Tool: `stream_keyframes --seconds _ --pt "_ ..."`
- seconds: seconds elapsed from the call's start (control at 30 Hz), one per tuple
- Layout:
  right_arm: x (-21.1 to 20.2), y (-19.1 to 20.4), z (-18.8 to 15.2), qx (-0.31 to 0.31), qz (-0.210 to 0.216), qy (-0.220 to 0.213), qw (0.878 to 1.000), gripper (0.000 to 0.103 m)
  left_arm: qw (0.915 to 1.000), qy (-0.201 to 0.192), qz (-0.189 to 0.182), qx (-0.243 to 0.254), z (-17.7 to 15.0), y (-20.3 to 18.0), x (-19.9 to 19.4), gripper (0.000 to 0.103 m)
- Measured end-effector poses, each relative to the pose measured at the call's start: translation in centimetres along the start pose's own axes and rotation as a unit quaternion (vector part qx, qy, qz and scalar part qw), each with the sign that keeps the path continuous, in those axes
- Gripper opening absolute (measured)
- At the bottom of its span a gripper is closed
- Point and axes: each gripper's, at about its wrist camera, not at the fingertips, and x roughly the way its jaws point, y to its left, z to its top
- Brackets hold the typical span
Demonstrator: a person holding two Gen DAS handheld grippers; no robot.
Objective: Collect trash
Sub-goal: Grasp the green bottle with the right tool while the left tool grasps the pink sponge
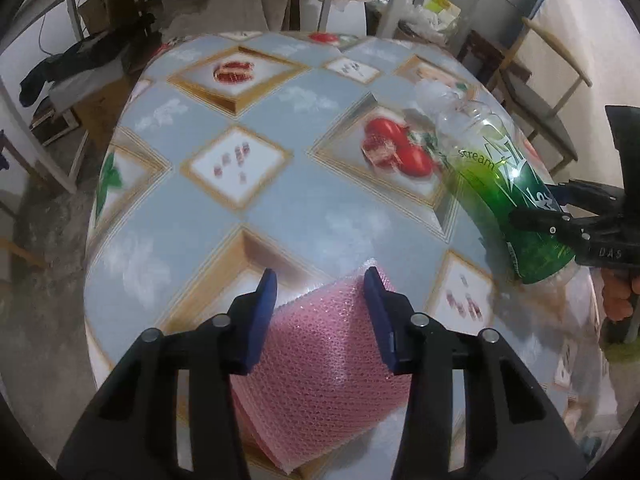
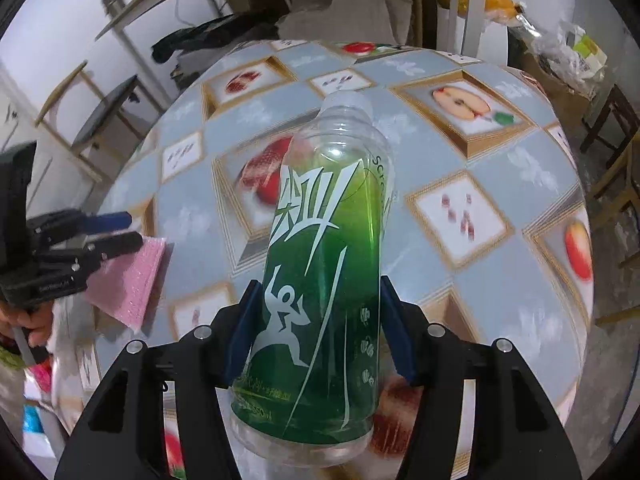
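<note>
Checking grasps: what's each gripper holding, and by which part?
Right gripper: green-labelled bottle, lower body. Left gripper: straddles pink foam sheet; contact unclear.

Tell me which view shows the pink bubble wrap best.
The left wrist view: the pink bubble wrap fills the foreground between the left tool's fingers, its texture clear. The right wrist view shows only a small part at the left edge, partly behind that tool.
</note>
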Motion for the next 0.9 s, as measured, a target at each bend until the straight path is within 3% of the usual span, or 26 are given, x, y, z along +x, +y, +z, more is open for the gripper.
stream_keyframes --seconds 0.27,0.4,0.5,0.73,0.9 --pt "-4.7 2.6 -10.3 -0.010 0.009 0.001 1.000 0.056 0.9969 0.026 -0.001 -0.074 -10.2 -2.4 -4.8 0.043" --pt "-7.3 3.2 -15.8 0.012 0.014 -0.005 1.000 0.056 0.9908 0.018 -0.024 -0.132 -15.3 -3.1 -6.6 0.044" --pt "-8.6 3.5 -18.6 0.029 -0.003 -0.018 0.999 0.057 0.9817 0.004 -0.041 -0.186 -19.1 -3.4 -7.7 0.051" --pt "-9.6 1.9 -21.2 0.108 0.019 -0.036 0.993 0.058 0.9640 -0.029 -0.039 -0.261 -22.7 -2.7 -9.3 0.063" --pt "-9.4 1.2 -21.6 0.132 0.036 -0.036 0.990 0.058 0.9632 -0.016 -0.066 -0.260 -23.9 -3.0 -9.6 0.066"
